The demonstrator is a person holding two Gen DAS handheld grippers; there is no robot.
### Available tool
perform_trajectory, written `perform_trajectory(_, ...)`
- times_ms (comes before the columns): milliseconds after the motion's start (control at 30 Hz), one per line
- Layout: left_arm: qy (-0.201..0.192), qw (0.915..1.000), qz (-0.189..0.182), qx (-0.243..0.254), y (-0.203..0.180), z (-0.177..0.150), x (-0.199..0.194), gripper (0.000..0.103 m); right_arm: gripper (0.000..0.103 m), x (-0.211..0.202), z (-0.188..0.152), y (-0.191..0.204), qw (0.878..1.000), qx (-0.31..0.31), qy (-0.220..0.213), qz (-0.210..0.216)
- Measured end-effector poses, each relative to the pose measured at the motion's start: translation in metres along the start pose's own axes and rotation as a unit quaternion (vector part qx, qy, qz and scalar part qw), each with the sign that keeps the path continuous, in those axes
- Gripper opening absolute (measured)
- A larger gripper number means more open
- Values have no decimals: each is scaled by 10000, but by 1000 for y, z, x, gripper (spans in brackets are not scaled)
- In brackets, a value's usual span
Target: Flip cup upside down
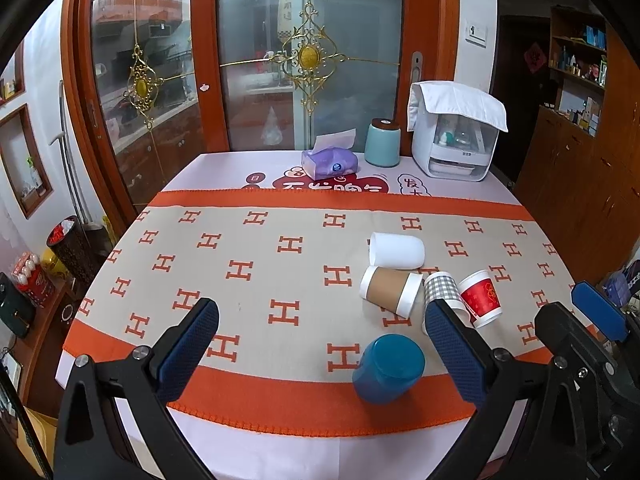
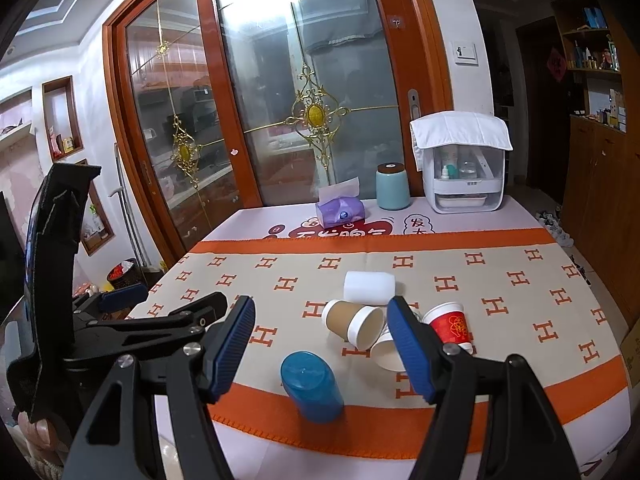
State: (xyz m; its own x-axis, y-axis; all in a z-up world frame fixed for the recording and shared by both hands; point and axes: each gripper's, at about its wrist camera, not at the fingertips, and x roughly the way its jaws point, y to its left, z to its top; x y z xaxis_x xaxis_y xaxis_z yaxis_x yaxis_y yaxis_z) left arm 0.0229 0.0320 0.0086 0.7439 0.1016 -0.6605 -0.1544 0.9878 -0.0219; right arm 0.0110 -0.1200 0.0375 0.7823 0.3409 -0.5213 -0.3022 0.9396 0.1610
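On the table's near orange band, the blue cup [image 2: 312, 386] is standing base-up, slightly tilted, between the right claw's [image 2: 322, 346] wide-open, empty fingers; the left claw [image 1: 320, 346] is gaping empty too.

On the desk [image 1: 280, 168], a runner cloth [image 1: 240, 264] covers the near half; on it, toward 3 o'clock, four cups lie clustered on their sides: a plain cup [image 1: 397, 250] farthest back, a sleeved cup [image 1: 390, 291] just in front of it, then a checked cup [image 1: 442, 290] and a printed cup [image 1: 481, 298] beside that toward 3 o'clock. A capped cup [image 1: 387, 368] sits apart at 6 o'clock of the cluster, near the desk's front edge. Along the far edge at 12 o'clock stand a tissue box [image 1: 329, 162], a canister [image 1: 382, 142] and a cloth-draped cabinet [image 1: 456, 136], running toward 3 o'clock.
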Motion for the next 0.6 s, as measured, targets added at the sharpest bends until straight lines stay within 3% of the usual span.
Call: perform_trajectory(600,70,10000,20,66,-2,-3,5,102,69,1,-1,-1,10000,13,22,9)
